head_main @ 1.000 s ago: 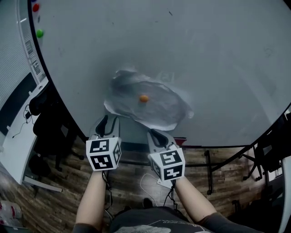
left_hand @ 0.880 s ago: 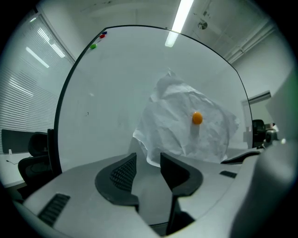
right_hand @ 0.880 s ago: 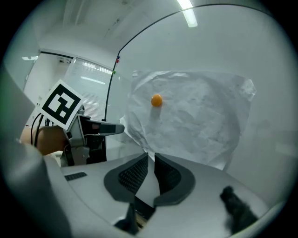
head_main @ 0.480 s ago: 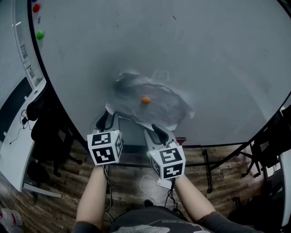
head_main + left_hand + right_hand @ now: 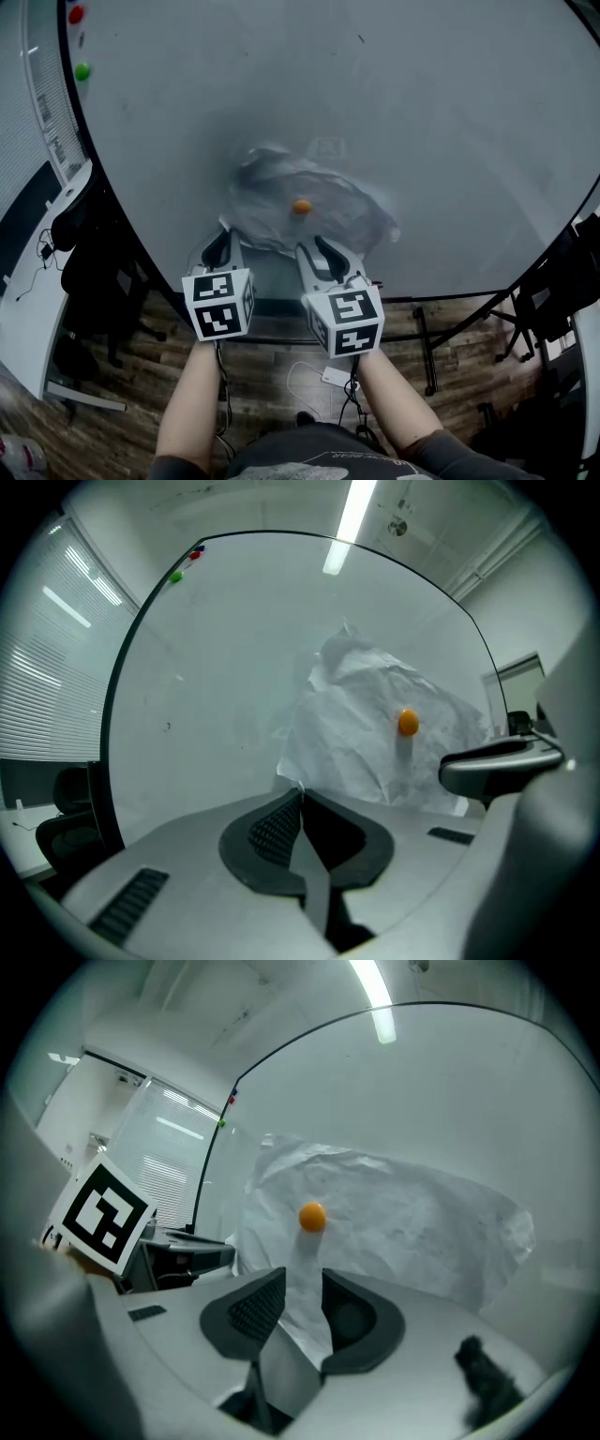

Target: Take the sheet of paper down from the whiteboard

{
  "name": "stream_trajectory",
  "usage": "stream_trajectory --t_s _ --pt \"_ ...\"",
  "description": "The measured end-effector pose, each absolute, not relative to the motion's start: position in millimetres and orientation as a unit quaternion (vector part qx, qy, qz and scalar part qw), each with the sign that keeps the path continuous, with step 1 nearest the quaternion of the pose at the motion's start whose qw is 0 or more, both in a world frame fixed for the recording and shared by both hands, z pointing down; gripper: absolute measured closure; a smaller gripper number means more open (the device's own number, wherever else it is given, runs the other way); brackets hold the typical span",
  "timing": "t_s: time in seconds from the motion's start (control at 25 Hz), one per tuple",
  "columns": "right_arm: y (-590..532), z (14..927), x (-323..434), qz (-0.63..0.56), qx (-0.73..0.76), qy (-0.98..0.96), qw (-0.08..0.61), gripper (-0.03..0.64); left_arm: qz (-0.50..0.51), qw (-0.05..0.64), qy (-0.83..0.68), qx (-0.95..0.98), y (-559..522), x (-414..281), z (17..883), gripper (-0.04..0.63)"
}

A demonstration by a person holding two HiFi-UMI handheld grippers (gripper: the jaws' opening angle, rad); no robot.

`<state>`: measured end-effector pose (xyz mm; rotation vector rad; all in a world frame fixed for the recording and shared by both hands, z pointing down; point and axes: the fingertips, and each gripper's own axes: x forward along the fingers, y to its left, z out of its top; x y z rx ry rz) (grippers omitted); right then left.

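Left tool (image 5: pixel 300 797): we read its jaws as closing, the pads all but together, and the lower left corner of the crumpled sheet of paper (image 5: pixel 349 221) meets their tips, so we judge that corner to be nipped between them. Right tool (image 5: pixel 302 1290): its jaws are opening and stand fairly wide, a flap of the sheet's lower edge hangs in the gap, and neither pad presses on it. Both tools point almost level at the whiteboard (image 5: pixel 394 112), side by side just under the sheet. The sheet lies against the lower middle of the board, wrinkled and bulging away from it at its edges. It is pinned near its centre by a round orange magnet (image 5: pixel 301 206), which sits just above the right tool's open jaws. A red magnet (image 5: pixel 75 15) and a green magnet (image 5: pixel 82 69) sit well apart from it at the board's upper left. We judge the task barely begun: one corner is secured, but the orange magnet is in place and the sheet is not yet off the board. What is left, in our reading, is to free the sheet from the magnet, by lifting the magnet off or by drawing the sheet out from under it, and then to carry the sheet away from the board.
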<state>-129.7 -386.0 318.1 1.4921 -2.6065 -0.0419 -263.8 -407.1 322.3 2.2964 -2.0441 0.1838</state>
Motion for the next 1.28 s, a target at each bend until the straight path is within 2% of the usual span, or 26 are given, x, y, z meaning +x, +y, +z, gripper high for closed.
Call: stream_trajectory --t_s 0.48,1.28 --pt "-397.8 271.4 -140.6 -0.062 0.519 -0.851 0.049 0.486 0.067 0.036 -0.642 0.763 -399.3 -258.0 327.4 0.574" --pt "-413.4 265.1 -140.2 -0.096 0.594 -0.797 0.053 0.480 0.057 0.031 -0.618 0.784 -392.4 -259.9 325.6 0.574"
